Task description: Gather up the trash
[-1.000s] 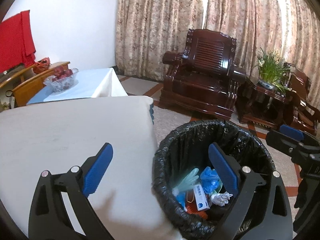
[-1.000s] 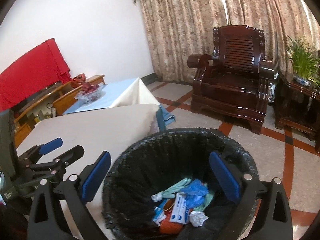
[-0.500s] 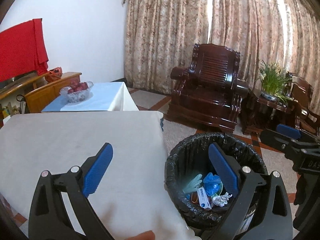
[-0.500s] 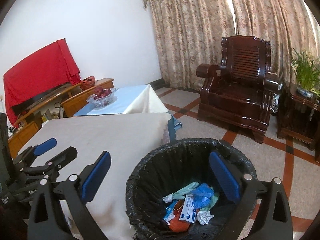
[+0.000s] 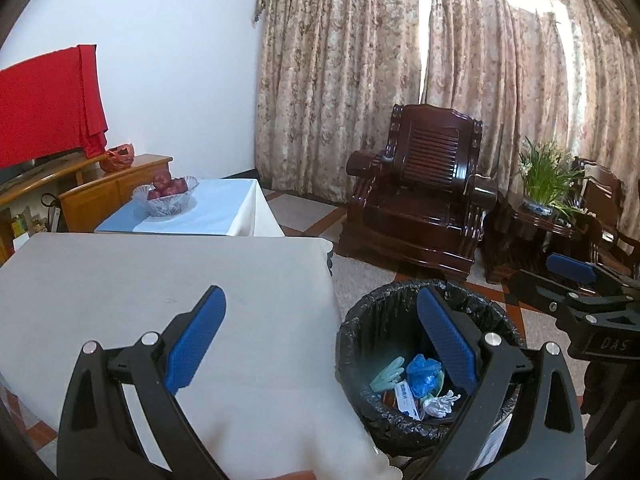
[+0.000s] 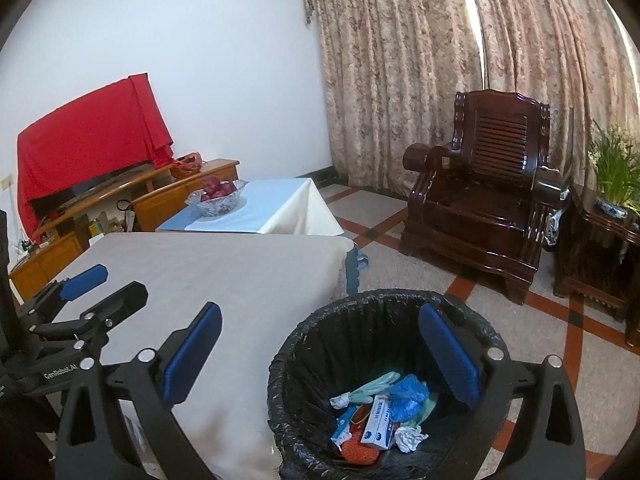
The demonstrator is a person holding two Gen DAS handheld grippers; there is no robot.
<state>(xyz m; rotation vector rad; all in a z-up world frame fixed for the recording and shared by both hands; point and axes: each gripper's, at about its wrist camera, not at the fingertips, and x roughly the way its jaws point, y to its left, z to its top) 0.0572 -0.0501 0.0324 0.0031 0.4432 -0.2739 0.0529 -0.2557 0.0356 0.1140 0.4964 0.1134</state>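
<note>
Floral beige curtains (image 5: 400, 80) fill the top of the left wrist view, with a dark carved wooden armchair (image 5: 424, 200) at centre right and a potted green plant (image 5: 544, 180) at the right edge. We see our left gripper (image 5: 320, 344) at the bottom of the frame, its blue-padded fingers (image 5: 196, 340) spread wide with nothing between them. Its left finger lies over the cream-clothed table (image 5: 140, 272) in the lower left; its right finger lies over the round bin lined with a black plastic bag (image 5: 356, 340) at lower centre right. Inside the bin sits the collected trash (image 5: 416, 380) (a pale green glove, crumpled blue plastic, a small white box and a wad of white paper). A glass bowl of red fruit (image 5: 168, 196) stands on a blue-clothed table at middle left, below a red cloth (image 5: 48, 100) in the upper left.

From the right wrist view, we find our right gripper (image 6: 320, 352) likewise wide open and empty at the bottom. The bin (image 6: 304, 360) stands on the floor just beside the table's (image 6: 220, 272) edge, at lower centre, with the trash (image 6: 384, 412) at its bottom. The left gripper (image 6: 92, 300) shows at the lower left edge, over the table.
</note>
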